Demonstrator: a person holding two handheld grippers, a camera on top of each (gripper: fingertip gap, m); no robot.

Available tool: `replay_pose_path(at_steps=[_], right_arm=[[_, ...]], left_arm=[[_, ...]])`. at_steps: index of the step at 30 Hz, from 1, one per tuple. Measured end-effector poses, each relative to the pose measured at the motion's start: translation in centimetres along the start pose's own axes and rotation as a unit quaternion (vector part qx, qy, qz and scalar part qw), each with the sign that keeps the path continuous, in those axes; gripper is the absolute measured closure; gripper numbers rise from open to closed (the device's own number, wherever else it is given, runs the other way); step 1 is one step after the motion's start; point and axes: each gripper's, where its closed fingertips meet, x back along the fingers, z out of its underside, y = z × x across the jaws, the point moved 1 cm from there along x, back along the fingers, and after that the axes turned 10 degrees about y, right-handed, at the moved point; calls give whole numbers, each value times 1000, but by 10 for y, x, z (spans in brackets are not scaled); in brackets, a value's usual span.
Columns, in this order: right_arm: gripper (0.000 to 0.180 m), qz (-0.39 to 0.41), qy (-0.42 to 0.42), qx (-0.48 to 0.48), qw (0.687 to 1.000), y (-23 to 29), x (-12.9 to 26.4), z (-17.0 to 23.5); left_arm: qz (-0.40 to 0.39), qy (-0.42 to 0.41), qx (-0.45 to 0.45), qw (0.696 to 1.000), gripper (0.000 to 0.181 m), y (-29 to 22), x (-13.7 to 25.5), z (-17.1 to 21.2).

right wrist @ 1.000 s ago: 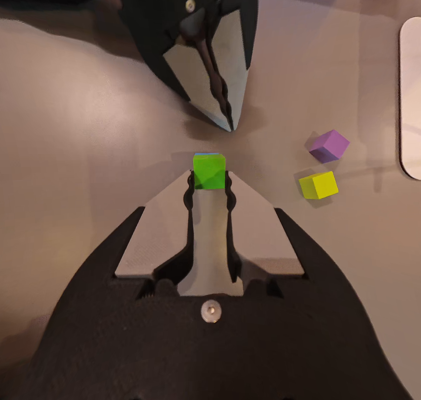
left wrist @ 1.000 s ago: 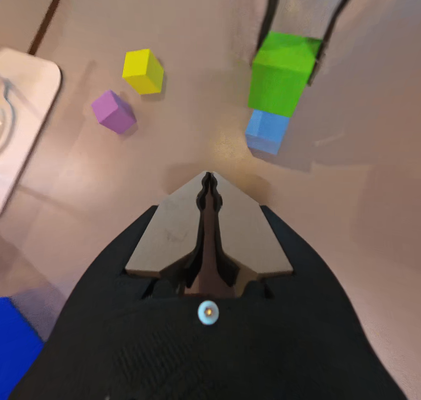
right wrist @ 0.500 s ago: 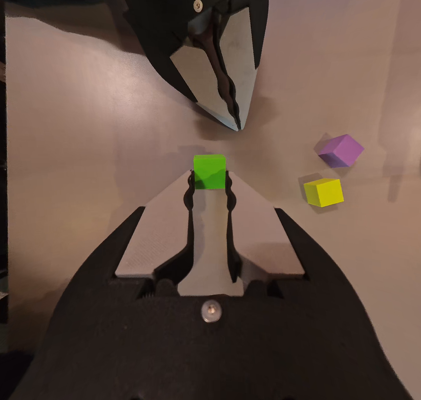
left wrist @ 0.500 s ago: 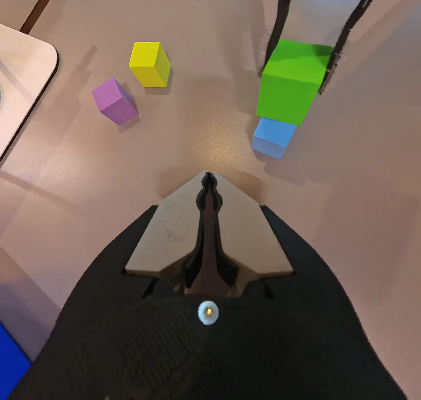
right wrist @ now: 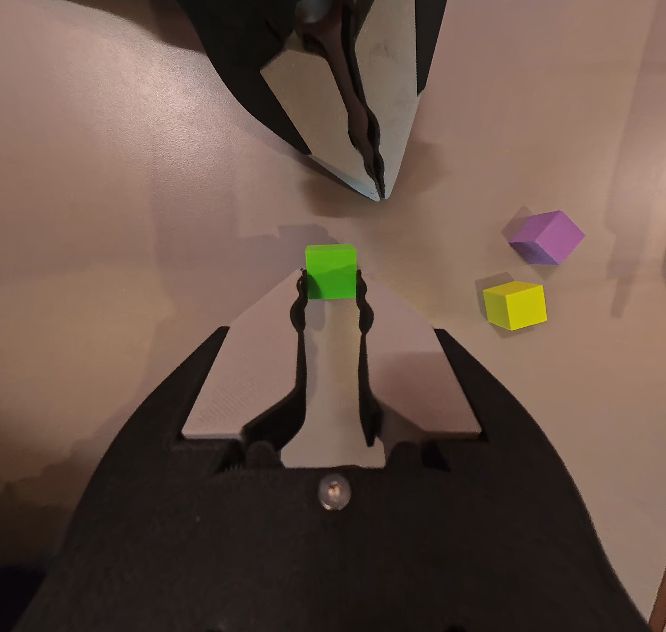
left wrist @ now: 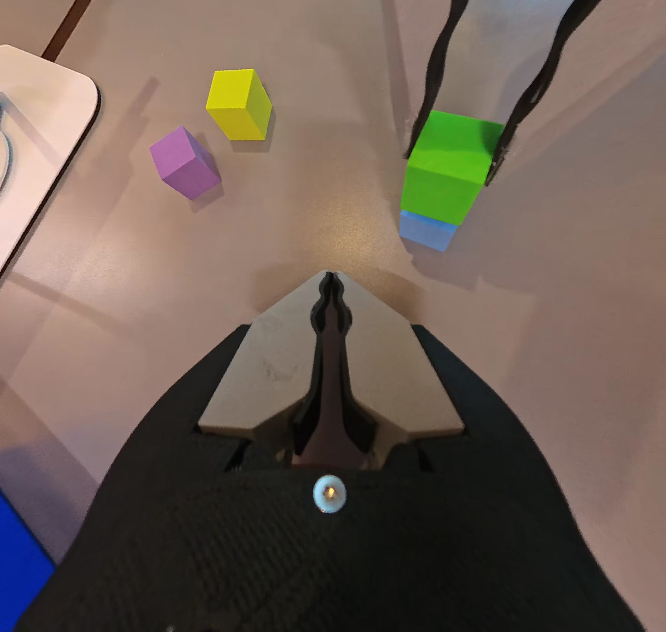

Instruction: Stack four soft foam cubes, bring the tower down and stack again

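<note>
Green cube (left wrist: 450, 162) now sits on the light-blue cube (left wrist: 427, 233); a second ago it was offset and tilted above it, now the edges nearly line up. Right gripper (right wrist: 331, 279): jaws at both of its side faces, whether gripping or just let go I cannot tell. Judgement: second tier about placed, release next. Left gripper (left wrist: 328, 274): jaws clenched on nothing, hovering just beside the stack. Yellow cube (left wrist: 239, 105) and purple cube (left wrist: 183, 162) lie loose on the desk (left wrist: 324, 56), well apart from the stack, near each other.
</note>
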Motion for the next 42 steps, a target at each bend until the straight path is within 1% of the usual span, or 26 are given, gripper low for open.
replay_pose_path(at_steps=[17, 30, 34, 36, 37, 39, 40, 42], right_arm=[[156, 2, 11, 2, 1000, 0, -7, 1], [154, -11, 12, -20, 1000, 1, -6, 0], [139, -24, -18, -22, 999, 1, 1, -6], [138, -17, -44, -28, 998, -4, 10, -8], [138, -1, -61, -37, 997, -13, 16, -8], [142, 39, -104, -83, 990, -38, 30, -7], [144, 61, -128, -122, 982, -55, 38, -5], [139, 96, -182, -209, 956, -88, 50, 1]], left_arm=[[1, -1, 3, 1000, 181, 0, 0, 0], [3, -1, 7, 1000, 181, 0, 0, 0], [3, -1, 8, 1000, 181, 0, 0, 0], [2, -1, 8, 1000, 181, 0, 0, 0], [2, -1, 7, 1000, 181, 0, 0, 0], [1, -1, 7, 1000, 181, 0, 0, 0], [1, -1, 7, 1000, 181, 0, 0, 0], [1, -1, 7, 1000, 181, 0, 0, 0]])
